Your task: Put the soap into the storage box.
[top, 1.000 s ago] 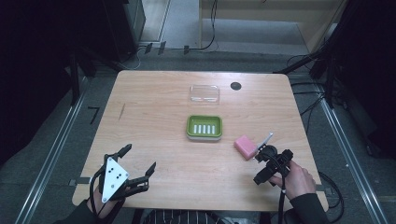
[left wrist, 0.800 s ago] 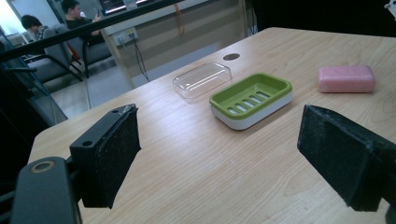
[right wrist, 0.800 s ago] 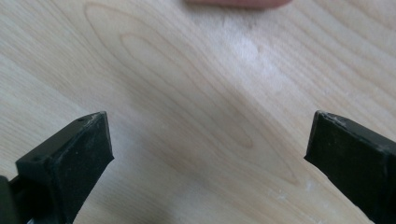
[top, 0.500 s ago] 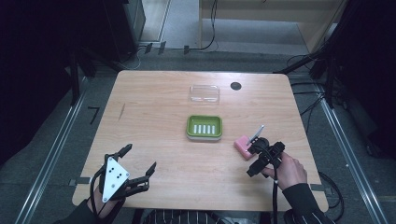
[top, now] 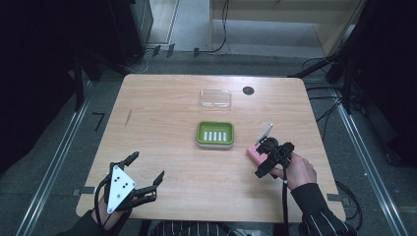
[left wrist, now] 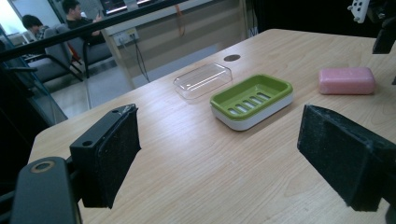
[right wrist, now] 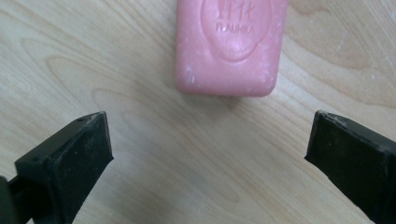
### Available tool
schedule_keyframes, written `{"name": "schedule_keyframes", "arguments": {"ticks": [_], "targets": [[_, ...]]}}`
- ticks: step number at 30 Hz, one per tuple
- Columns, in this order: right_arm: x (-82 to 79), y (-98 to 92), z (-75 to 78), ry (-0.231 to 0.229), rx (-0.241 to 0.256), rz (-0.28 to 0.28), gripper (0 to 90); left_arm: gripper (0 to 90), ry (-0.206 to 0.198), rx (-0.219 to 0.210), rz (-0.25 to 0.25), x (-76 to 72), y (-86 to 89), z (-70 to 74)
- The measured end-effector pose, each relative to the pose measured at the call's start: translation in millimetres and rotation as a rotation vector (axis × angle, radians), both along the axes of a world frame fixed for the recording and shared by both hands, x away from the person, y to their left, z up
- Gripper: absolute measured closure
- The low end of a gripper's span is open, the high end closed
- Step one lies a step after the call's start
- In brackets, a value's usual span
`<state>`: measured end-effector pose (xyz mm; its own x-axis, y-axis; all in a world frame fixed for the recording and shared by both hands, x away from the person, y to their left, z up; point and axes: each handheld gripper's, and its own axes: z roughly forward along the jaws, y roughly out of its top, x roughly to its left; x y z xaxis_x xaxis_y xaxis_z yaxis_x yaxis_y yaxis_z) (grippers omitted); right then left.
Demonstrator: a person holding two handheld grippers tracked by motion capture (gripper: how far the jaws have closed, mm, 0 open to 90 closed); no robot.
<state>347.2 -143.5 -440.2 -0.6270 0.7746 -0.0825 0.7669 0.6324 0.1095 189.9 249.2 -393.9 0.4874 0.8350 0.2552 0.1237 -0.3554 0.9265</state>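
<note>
A pink soap bar [top: 252, 153] lies flat on the wooden table, right of a green slotted soap dish [top: 199, 134]. My right gripper [top: 265, 157] hovers over the soap's near-right side, pointing down. In the right gripper view its jaws stand wide apart, open [right wrist: 210, 149], with the soap [right wrist: 231, 42] just beyond the tips and nothing between them. My left gripper [top: 146, 166] rests open near the front left edge. In the left gripper view it [left wrist: 219, 154] faces the dish [left wrist: 280, 88] and the soap [left wrist: 346, 80] from a distance.
A clear plastic lid [top: 215, 98] lies behind the dish, also clear lid [left wrist: 203, 80] in the left gripper view. A round black hole [top: 248, 90] sits in the table at the back. Bare wood stretches between my two grippers. People sit in chairs far off.
My right gripper has moved left and forward from the table's right side to just over the pink soap. The left gripper has stayed put.
</note>
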Motion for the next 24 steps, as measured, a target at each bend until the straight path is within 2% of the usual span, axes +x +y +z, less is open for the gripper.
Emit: {"name": "schedule_keyframes", "arguments": {"ticks": [9, 14, 16, 24], "targets": [[13.3, 2.2, -1.5, 0.007, 0.014, -0.022, 0.0, 13.3, -0.002, 0.004, -0.001, -0.3, -0.3, 0.1], [18.0, 6.3, -2.3, 0.017, 0.012, -0.016, 0.0, 13.3, -0.002, 0.005, -0.002, -0.3, -0.3, 0.0], [20.6, 8.3, -3.2, 0.011, 0.011, 0.004, 0.0, 13.2, -0.002, 0.005, -0.001, -0.3, -0.3, 0.0], [33.0, 11.1, -10.7, 0.027, 0.008, 0.007, 0.0, 13.3, -0.003, 0.004, -0.001, -0.5, -0.3, 0.0]]}}
